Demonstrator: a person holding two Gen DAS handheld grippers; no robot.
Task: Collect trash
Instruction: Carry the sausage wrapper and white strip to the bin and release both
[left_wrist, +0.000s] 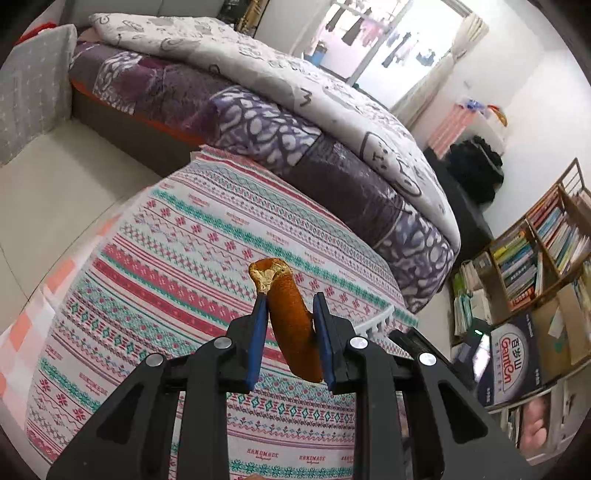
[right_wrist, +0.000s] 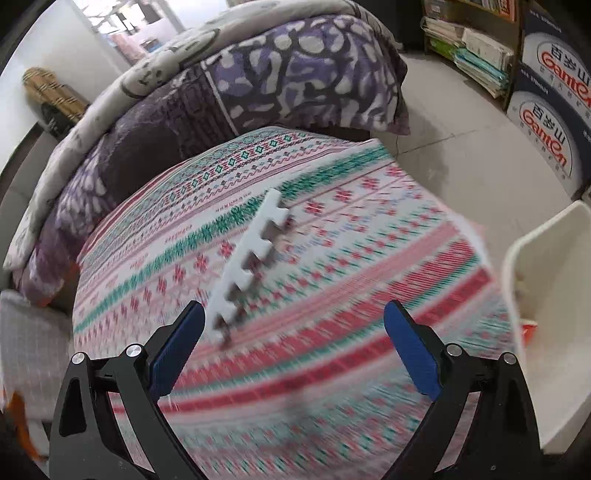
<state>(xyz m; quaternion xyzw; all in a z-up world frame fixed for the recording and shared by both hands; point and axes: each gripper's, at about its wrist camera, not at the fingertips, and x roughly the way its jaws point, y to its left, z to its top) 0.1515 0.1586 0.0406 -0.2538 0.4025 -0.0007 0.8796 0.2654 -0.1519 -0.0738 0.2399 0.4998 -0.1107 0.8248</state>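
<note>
Bed (left_wrist: 332, 122): upper half of left-wrist view, purple patterned cover w/ white printed quilt on top; same bed across upper left of right-wrist view.

Table (left_wrist: 166, 266): covered by striped red/teal/white knit-pattern cloth, fills centre and lower part of both views. Right-wrist view blurred in lower half.

Bookshelf (left_wrist: 535, 258): right edge of left-wrist view, packed w/ books; blue-white box (left_wrist: 513, 365) below it. Two such boxes at upper right of right-wrist view.

Bin (right_wrist: 546, 295): white, right edge of right-wrist view, beside table edge. Scraps inside, too blurred to identify.

Foam strip (right_wrist: 247, 269): white, notched along one edge, lies flat on cloth, centre of right-wrist view, running diagonally from upper right to lower left. Lower end near left finger of right gripper; contact not clear. Tip also visible in left-wrist view, right of centre.

Peel (left_wrist: 291, 321): orange-brown, curled, pale torn end uppermost; lower centre of left-wrist view, lifted off the cloth.

Left gripper (left_wrist: 291, 306): jaws nearly closed, blue pads pinching the peel.

Right gripper (right_wrist: 293, 317): jaws wide apart, nothing between them, over cloth.
</note>
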